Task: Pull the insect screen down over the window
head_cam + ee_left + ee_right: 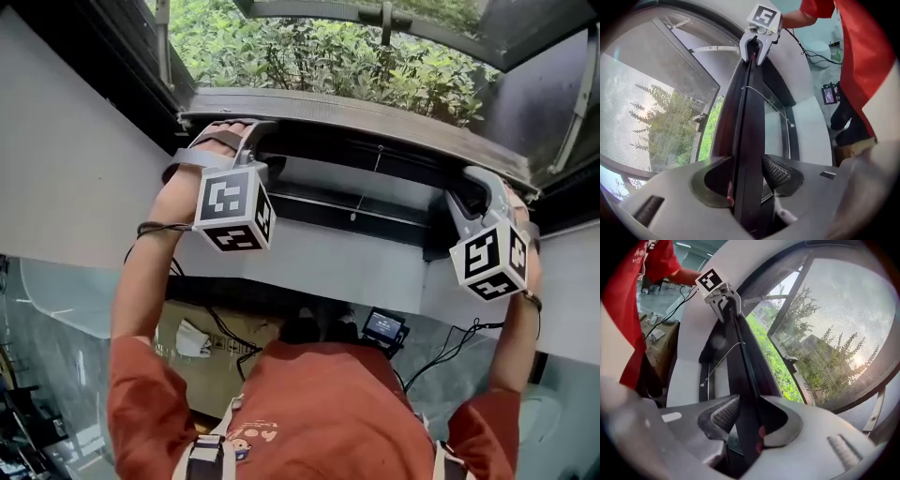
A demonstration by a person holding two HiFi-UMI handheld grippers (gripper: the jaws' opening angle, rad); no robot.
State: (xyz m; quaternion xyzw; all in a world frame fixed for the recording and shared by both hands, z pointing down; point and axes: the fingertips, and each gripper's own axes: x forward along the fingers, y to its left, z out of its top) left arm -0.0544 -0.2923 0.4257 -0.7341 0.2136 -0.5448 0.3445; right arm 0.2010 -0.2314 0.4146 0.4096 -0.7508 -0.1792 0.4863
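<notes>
Black pull bar (pixel 356 114) of the insect screen spanned the window opening from side to side. Its upper face read grey in the head view. Green foliage (pixel 309 52) was in plain sight beyond it.

Grip check, left gripper (pixel 746 164): the bar ran straight between the jaws, which stood apart. A thin sliver of light showed beside the textured pad (pixel 780 174), so no clamp there.

Grip check, right gripper (pixel 745 405): jaws closed on the same bar near its other end, with pads against both faces.

Each gripper view showed the other gripper at the far end of the bar.

A thin white pull cord (pixel 778 110) with a small bead hung just beside the bar on the room side. An open window sash (pixel 661 112) stood outward past the bar; its pane looked meshed or gridded, and I could not tell which.

Both marker cubes (pixel 234 211) faced the head camera. The person's arms reached to the bar, with the red shirt (pixel 328 412) at the bottom of the head view. A small lit display (pixel 384 326) sat near the torso.
</notes>
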